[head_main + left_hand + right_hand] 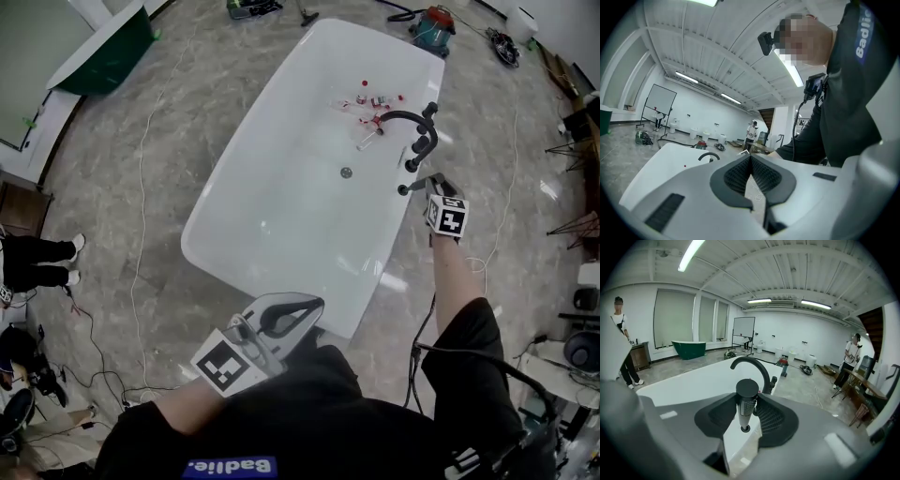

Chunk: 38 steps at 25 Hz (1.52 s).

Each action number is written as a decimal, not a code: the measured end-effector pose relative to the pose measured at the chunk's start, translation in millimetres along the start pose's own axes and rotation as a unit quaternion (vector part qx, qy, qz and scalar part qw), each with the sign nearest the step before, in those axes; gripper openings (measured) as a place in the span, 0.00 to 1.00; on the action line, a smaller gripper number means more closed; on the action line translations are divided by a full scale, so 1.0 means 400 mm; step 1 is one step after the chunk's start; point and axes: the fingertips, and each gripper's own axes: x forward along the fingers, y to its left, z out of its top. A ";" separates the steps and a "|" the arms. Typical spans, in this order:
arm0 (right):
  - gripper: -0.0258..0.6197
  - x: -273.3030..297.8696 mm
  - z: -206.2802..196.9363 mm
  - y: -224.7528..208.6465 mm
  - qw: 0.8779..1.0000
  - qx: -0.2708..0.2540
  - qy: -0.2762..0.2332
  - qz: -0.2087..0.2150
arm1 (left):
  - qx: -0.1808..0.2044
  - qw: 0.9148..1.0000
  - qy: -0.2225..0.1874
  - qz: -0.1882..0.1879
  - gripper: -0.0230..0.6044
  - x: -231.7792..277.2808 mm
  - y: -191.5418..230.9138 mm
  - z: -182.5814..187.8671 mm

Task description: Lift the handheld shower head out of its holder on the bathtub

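The white bathtub (281, 272) lies ahead of me, with a black arched faucet (412, 120) and black fittings (415, 155) on its right rim. My right gripper (427, 186) hovers by that rim, shut on the black handheld shower head (405, 190). In the right gripper view the shower head (747, 389) stands upright between the pads, and the right gripper (747, 414) holds it above the tub's rim, in front of the faucet (752, 364). My left gripper (305, 309) stays near my body at the tub's near end. Its pads meet at the tips, with nothing between them (750, 158).
Small red and clear bottles (370, 101) lie at the tub's far end, near the drain (346, 172). A green tub (108, 56) stands at the back left and a vacuum (433, 28) behind the tub. Cables cross the floor. A person's legs (42, 262) show at the left.
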 end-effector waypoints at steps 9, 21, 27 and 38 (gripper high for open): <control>0.24 -0.233 0.072 0.121 0.999 -0.016 -0.046 -0.006 | 0.007 0.999 -0.019 -0.032 0.03 -0.133 -0.023 0.028; 0.24 -0.573 0.091 0.355 0.996 -0.005 -0.082 -0.039 | 0.005 0.997 -0.037 -0.070 0.03 -0.422 -0.079 0.037; 0.24 -0.736 0.061 0.492 0.994 0.004 -0.097 -0.050 | 0.010 0.994 -0.050 -0.100 0.03 -0.550 -0.115 0.034; 0.24 -0.983 0.045 0.715 0.991 -0.003 -0.125 -0.055 | 0.015 0.987 -0.048 -0.151 0.03 -0.686 -0.161 0.020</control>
